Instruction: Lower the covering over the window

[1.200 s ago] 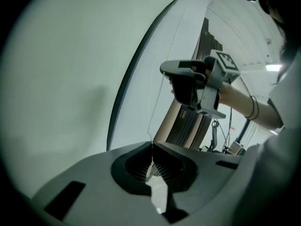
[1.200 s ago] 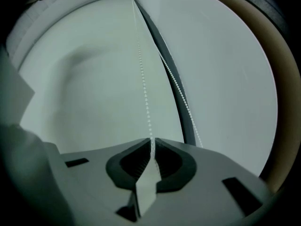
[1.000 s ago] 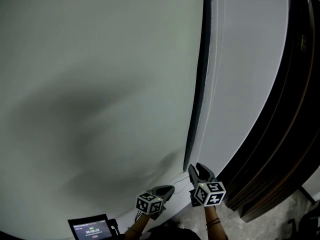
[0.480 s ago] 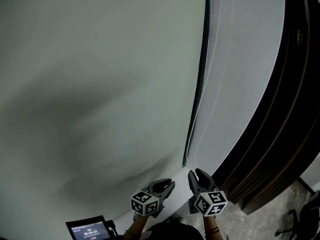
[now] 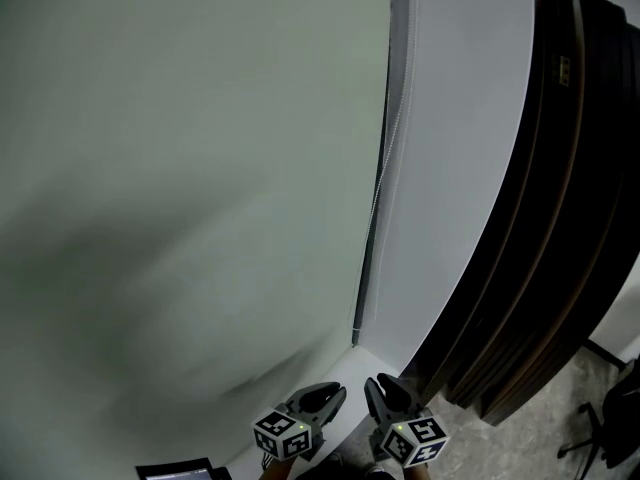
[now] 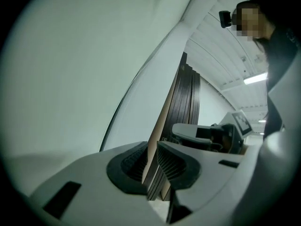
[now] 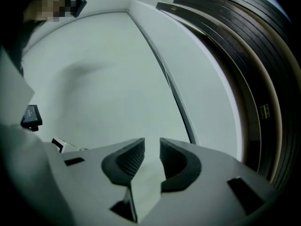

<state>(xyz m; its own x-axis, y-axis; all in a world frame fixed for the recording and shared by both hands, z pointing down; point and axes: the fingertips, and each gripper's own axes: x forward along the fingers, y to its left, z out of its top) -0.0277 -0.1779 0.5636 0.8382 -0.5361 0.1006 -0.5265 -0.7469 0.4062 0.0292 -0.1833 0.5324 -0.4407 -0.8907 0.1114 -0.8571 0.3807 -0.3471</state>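
One covering (image 5: 180, 188) fills the head view's left and middle, a single pale grey-green sheet hanging flat over the window, reaching from the top of the picture down towards the grippers; its bottom edge cannot be made out. Next in size comes the dark wooden panelling (image 5: 560, 218) on the right, a stack of several curved slats, too close-set to count exactly. Between sheet and panelling runs one white wall strip (image 5: 450, 168). Down the covering's right side goes one thin dark frame edge (image 5: 362, 288), and just beside it hangs one beaded cord (image 5: 390, 138), pale and fine, lying against the white strip. Two grippers sit at the bottom of the head view, each carrying its marker cube. The left gripper (image 5: 338, 393) points up and to the right, and its own view shows the ribbed pads parted by a narrow gap, with only the distant dark slats seen through it and nothing held. The right gripper (image 5: 382, 388) stands just beside it, and its view shows the same: pads a little apart, only the pale sheet beyond them, nothing between. Neither touches the cord. Smallest of all, one dark device (image 5: 175, 468) peeks in at the bottom edge, left of the grippers.
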